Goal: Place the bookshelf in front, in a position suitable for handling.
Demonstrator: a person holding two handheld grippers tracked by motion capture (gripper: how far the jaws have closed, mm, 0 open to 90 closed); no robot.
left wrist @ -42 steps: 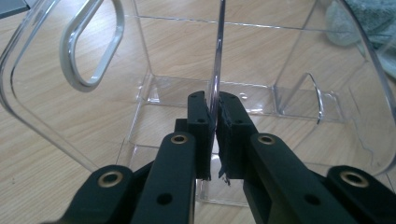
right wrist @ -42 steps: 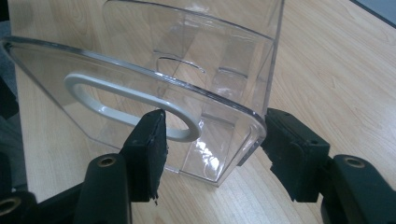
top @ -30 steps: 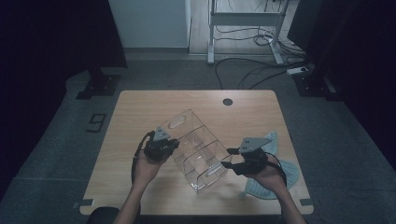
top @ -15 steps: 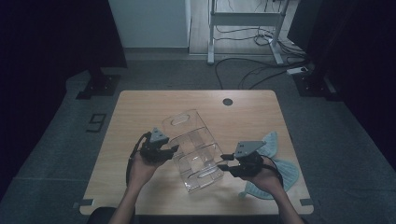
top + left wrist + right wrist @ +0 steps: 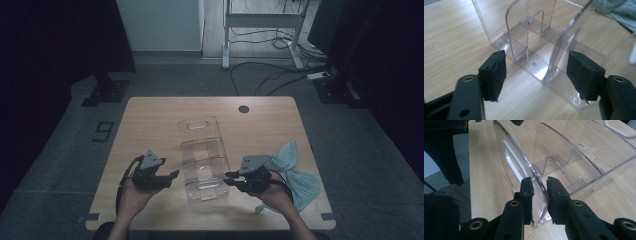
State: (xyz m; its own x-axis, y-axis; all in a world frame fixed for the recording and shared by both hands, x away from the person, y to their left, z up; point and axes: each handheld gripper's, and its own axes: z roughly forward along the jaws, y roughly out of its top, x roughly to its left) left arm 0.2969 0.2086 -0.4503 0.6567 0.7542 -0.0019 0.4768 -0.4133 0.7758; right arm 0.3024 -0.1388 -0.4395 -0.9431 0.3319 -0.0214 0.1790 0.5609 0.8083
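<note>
The pale wooden surface carries a clear acrylic divided organiser lying lengthwise at its middle, with a crumpled light-blue cloth near the right edge. The right gripper has just been closing its fingers on the organiser's near wall, with a sliver of gap visible; slick acrylic (thin, too) could slip or tip. The left gripper has just been opening, fingers apart, a panel between them untouched. Earlier the organiser sat skewed; now straight.
</note>
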